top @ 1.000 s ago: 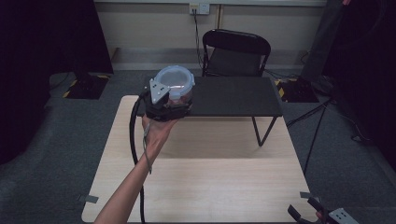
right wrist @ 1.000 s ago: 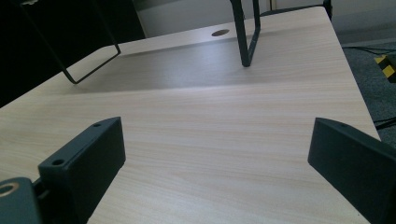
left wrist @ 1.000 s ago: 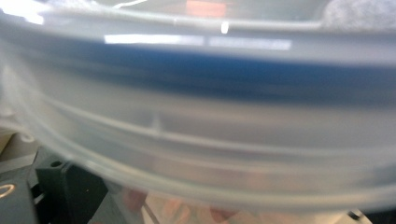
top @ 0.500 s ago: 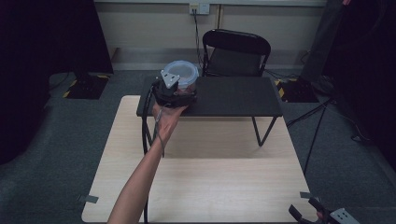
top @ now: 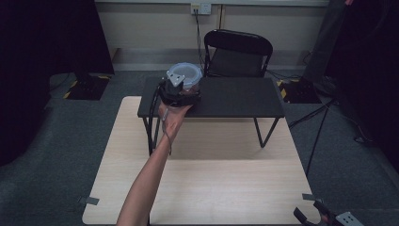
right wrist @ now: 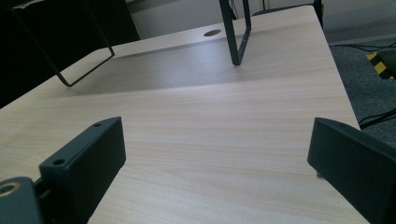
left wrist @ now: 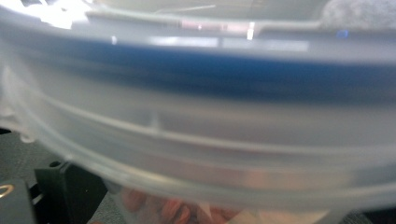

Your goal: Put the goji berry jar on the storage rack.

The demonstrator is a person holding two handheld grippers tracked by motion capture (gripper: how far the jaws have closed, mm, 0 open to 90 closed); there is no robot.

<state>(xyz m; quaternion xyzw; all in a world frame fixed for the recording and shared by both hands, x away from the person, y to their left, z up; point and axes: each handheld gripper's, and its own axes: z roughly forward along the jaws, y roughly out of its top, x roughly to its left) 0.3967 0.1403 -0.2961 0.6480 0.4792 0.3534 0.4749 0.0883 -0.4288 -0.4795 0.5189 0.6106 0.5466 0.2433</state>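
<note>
1. A clear tub [top: 187, 76] with a blue-rimmed lid sits at the left end of a black bench [top: 235, 96] that stands on the far part of the wooden desk [top: 211, 188].
2. The left gripper [top: 181, 92] is pressed up against the tub; in the left gripper view the tub [left wrist: 196, 116] covers the jaws, so I cannot tell whether they grip it.
3. The person's left hand [top: 171, 117] reaches forward over the desk.
4. The right gripper [right wrist: 217, 158], jaws spread wide with nothing between them, is low at the desk's [right wrist: 210, 116] near right corner [top: 324, 217].
5. A black chair [top: 237, 56] stands behind the bench.
</note>
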